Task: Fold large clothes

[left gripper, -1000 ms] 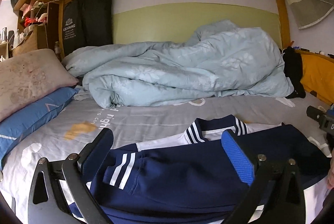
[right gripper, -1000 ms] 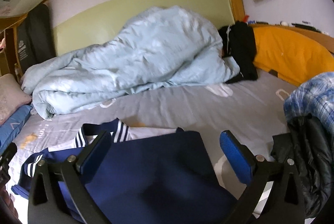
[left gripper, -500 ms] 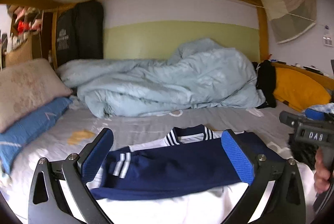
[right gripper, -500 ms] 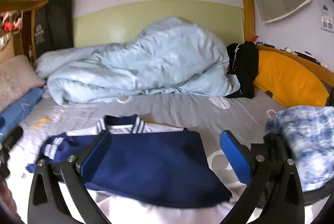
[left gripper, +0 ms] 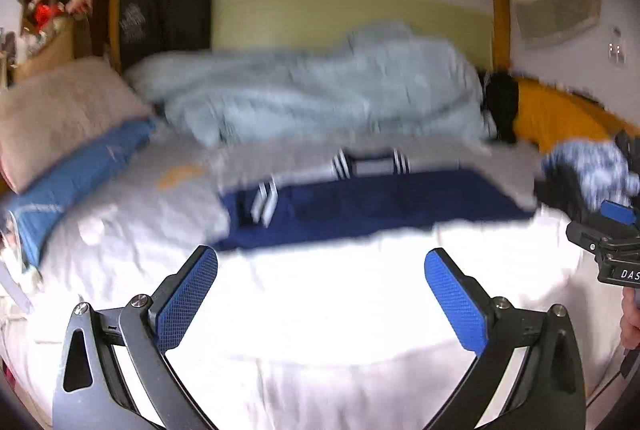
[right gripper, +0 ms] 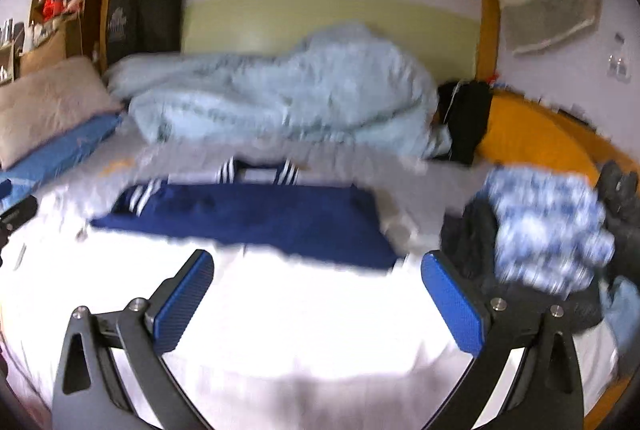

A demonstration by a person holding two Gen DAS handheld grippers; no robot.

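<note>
Fingers [left gripper: 192,294] apart, garment [left gripper: 376,205], grey bedsheet [left gripper: 152,205]

right gripper [right gripper: 318,296]: fingers apart, empty | navy garment [right gripper: 256,216]: flat on bed [right gripper: 304,330], beyond fingers

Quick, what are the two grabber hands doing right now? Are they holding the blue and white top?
Left gripper: open, holding nothing.
Right gripper: open, holding nothing.
The top lies on the bed.
</note>
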